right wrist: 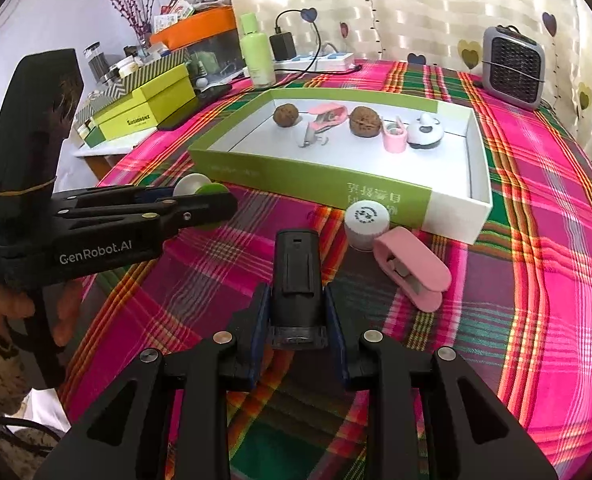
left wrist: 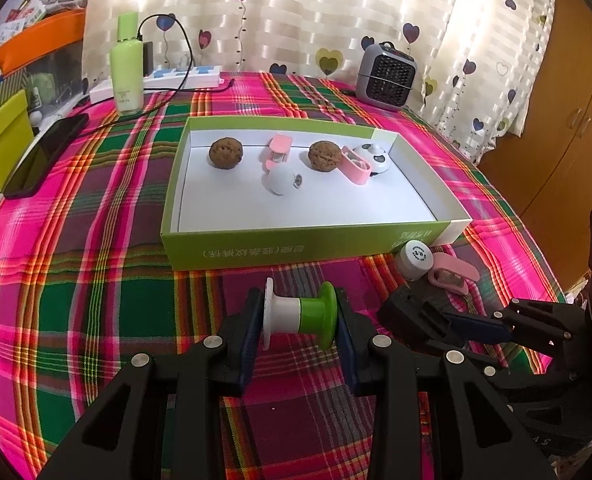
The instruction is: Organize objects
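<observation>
The left gripper had its jaws clamped on a green-and-white spool, gripped end to end above the plaid bench. To its right, the right gripper held a black cartridge-like block between narrow jaws (its make unreadable). Just beyond lay a white cap touching a pink clip, both outside the green box. Inside the box sat two walnuts, more pink clips and white pieces.
</observation>
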A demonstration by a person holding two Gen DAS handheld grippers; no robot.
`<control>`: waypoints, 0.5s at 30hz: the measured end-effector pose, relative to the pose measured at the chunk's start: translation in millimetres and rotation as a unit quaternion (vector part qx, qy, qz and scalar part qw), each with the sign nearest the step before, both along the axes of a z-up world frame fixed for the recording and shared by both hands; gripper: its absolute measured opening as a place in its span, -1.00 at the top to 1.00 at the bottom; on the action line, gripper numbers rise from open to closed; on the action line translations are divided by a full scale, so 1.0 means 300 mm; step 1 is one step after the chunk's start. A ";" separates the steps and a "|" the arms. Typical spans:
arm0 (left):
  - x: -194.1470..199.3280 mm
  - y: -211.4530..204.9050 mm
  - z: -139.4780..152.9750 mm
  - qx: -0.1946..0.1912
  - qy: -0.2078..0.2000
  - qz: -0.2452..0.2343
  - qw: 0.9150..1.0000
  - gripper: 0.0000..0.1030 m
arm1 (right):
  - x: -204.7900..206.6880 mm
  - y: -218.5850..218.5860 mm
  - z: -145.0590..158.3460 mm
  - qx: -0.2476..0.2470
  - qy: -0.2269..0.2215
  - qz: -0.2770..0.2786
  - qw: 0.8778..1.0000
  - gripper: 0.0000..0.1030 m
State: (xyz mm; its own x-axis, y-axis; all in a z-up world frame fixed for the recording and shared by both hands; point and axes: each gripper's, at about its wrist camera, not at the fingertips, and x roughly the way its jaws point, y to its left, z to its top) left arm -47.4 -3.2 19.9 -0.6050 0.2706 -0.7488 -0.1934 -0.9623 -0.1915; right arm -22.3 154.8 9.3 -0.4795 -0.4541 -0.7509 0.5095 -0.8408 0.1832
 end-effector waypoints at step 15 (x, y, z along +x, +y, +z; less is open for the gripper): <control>-0.010 -0.011 0.014 0.001 0.004 0.001 1.000 0.38 | -0.034 -0.044 0.001 0.025 0.004 -0.008 1.000 0.45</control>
